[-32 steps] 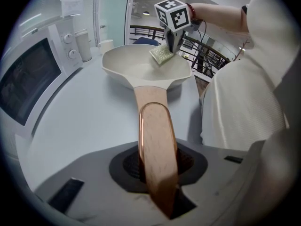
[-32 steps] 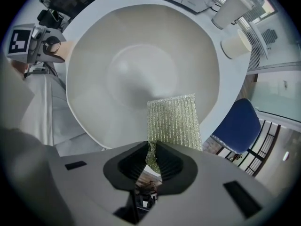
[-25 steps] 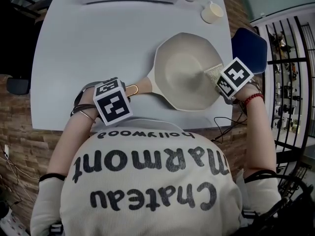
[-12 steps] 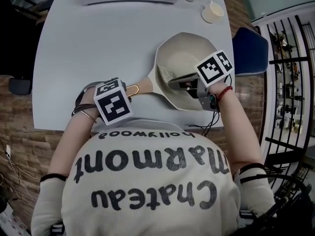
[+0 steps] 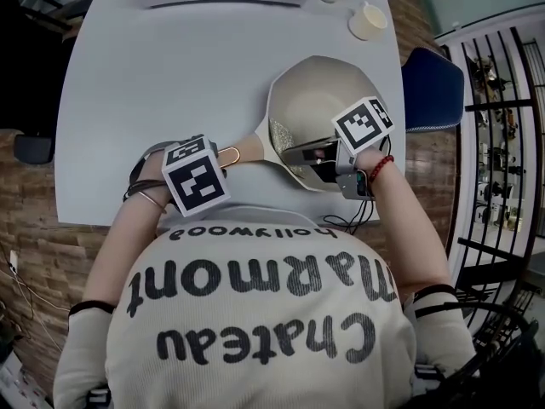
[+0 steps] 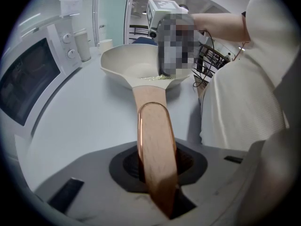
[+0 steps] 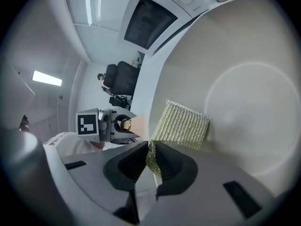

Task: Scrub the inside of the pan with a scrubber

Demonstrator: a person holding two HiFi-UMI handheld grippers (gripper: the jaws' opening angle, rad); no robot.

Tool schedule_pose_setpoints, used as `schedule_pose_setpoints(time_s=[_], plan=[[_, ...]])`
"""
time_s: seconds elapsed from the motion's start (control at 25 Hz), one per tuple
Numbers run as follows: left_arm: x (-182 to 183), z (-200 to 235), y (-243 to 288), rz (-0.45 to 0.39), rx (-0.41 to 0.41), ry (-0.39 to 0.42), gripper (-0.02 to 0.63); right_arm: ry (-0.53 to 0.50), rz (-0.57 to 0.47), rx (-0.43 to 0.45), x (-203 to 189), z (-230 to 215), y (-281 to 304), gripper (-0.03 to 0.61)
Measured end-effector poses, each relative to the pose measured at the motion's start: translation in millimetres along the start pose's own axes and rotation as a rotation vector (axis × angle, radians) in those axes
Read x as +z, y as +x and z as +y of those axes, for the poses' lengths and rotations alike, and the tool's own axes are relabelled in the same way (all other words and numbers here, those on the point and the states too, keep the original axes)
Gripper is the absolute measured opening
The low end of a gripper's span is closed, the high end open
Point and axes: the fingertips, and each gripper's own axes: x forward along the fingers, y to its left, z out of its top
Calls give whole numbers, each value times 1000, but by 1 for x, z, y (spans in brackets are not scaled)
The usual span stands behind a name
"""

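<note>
Right claw [image 7: 150, 150], scrubber [image 7: 181, 124] at pan wall [image 7: 184, 73]

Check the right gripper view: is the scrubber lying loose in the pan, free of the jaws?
No, the right gripper is clamped on one edge of the scrubber inside the pan.

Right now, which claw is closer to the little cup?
Right. The right claw is inside the pan, on the cup's side; the left claw grips the handle, farther away.
</note>
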Motion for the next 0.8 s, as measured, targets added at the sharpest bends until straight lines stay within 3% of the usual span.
schedule_pose_setpoints(time_s=[0.44,0.8], plan=[[-1,1,3,0,-18,-10,109,39,96,-45,-42,-15,-15,54],[-4,3,3,-3,-20,-11,110,34,215,-182,-72,-37,-38,54]])
